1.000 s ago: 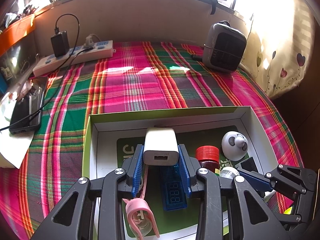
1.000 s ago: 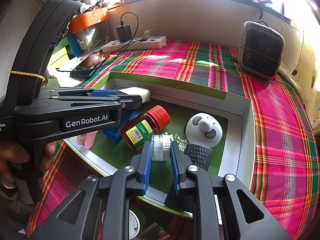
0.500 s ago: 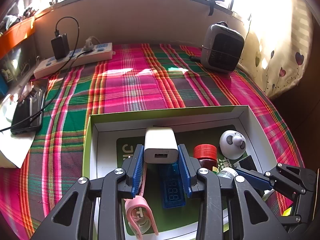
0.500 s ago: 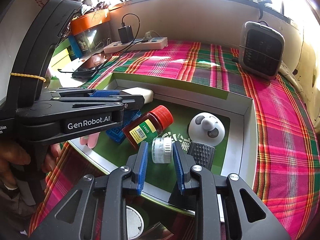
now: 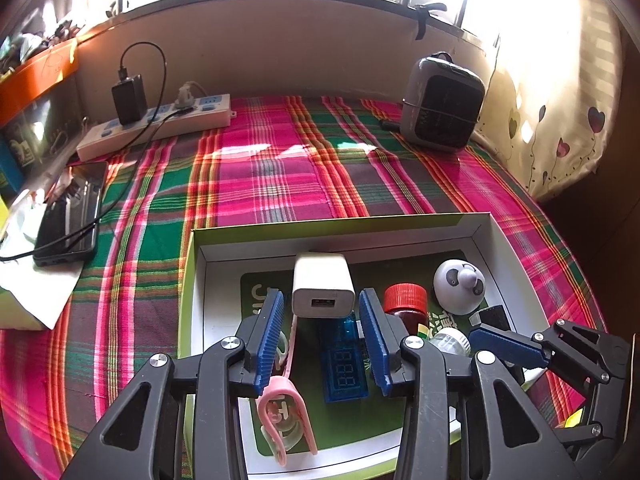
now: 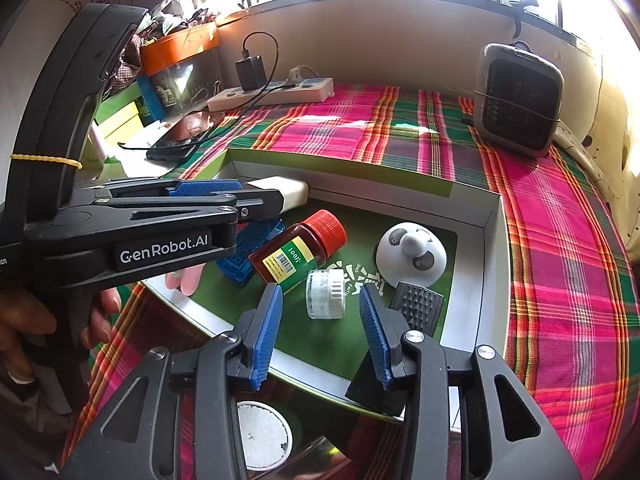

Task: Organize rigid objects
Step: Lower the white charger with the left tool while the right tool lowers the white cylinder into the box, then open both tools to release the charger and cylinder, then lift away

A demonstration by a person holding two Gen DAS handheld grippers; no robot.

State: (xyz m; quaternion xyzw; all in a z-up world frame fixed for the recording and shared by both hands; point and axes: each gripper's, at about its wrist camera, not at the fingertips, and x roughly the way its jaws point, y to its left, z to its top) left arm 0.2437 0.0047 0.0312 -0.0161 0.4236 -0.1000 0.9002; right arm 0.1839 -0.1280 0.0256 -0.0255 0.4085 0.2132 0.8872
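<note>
While both grippers' jaws have just been opened, the white charger (image 5: 323, 285) is left lengthwise between the left gripper (image 5: 321, 336) fingers, unpressed, near the box (image 5: 486, 227) far edge.

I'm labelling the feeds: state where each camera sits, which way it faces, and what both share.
Left wrist: on the left tongs, facing down-forward at the white charger in the box; the right tongs show.
Right wrist: on the right tongs, facing the small clear jar; the left tongs and a hand show.
Shared: box, red-capped bottle, panda dome, heater.
</note>
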